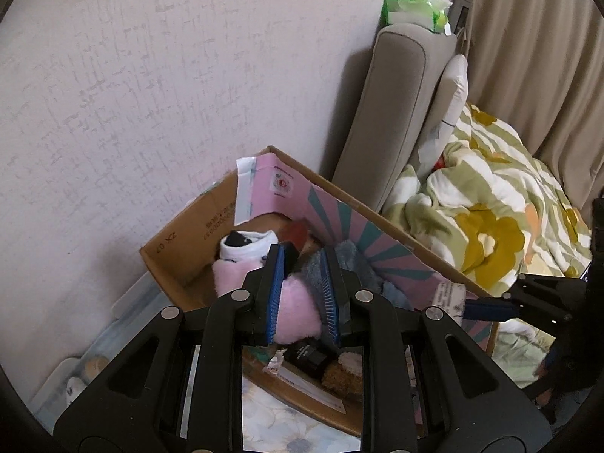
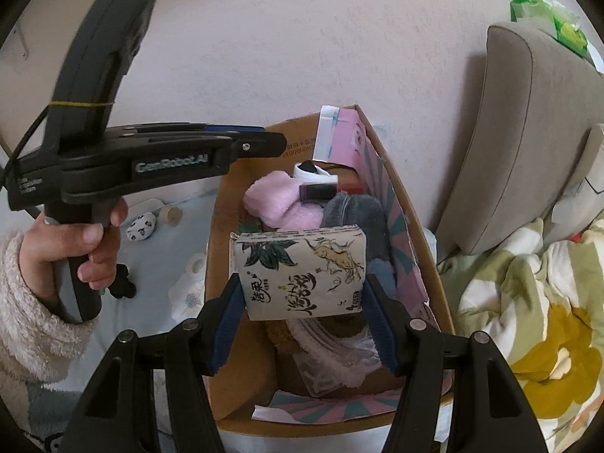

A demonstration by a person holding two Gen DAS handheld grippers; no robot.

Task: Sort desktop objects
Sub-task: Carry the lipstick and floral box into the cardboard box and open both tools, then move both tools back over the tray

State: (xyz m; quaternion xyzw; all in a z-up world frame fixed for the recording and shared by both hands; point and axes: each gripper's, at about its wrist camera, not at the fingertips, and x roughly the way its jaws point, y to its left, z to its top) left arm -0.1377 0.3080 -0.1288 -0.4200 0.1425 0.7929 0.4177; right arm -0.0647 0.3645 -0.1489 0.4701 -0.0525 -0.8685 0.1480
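My right gripper (image 2: 302, 321) is shut on a tissue pack (image 2: 302, 273) printed with black script and holds it above the open cardboard box (image 2: 434, 275). The box holds a pink fluffy item (image 2: 279, 204), a grey fluffy item (image 2: 351, 207), a white sock (image 2: 315, 175) and a small black object (image 2: 317, 190). My left gripper (image 1: 302, 290) hangs over the same box (image 1: 177, 260), its jaws slightly apart and empty, above the pink fluffy item (image 1: 294, 305). It shows from the side in the right wrist view (image 2: 264, 143), held by a hand.
A grey headboard (image 2: 528, 132) and a flowered quilt (image 2: 536, 321) lie right of the box. A green tissue packet (image 1: 415, 3) sits on the headboard. Small items, a panda-print piece (image 2: 141, 226) and a wooden cylinder (image 2: 171, 215), lie on the blue sheet left of the box.
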